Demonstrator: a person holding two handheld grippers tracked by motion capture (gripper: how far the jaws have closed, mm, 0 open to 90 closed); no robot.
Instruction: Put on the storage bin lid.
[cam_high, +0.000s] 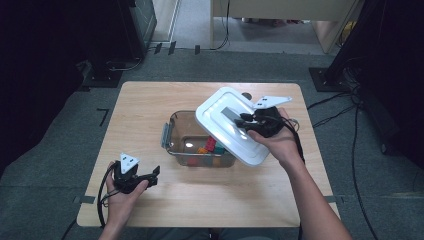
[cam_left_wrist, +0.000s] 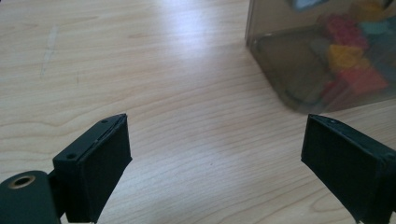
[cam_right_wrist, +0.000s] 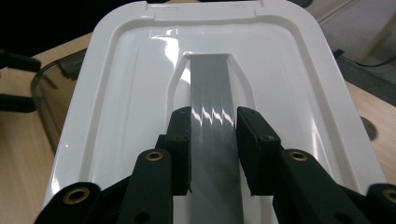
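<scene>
The right gripper (cam_right_wrist: 213, 123) clamps the grey handle (cam_right_wrist: 211, 88) of the white lid (cam_high: 231, 125), tilted above the box (cam_high: 186, 136). The left gripper (cam_left_wrist: 215, 154) hangs wide and empty over the desk (cam_left_wrist: 140, 70).

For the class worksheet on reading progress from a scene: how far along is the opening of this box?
Done: the white lid is off the clear box and tilted above it. In hand: the right gripper clamps the lid's grey handle. Left: setting the lid down on the table; the left gripper waits open, and the coloured blocks lie inside.

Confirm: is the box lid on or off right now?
Off. The right claw grips the white lid by its grey handle, holding it tilted above the clear box.
</scene>
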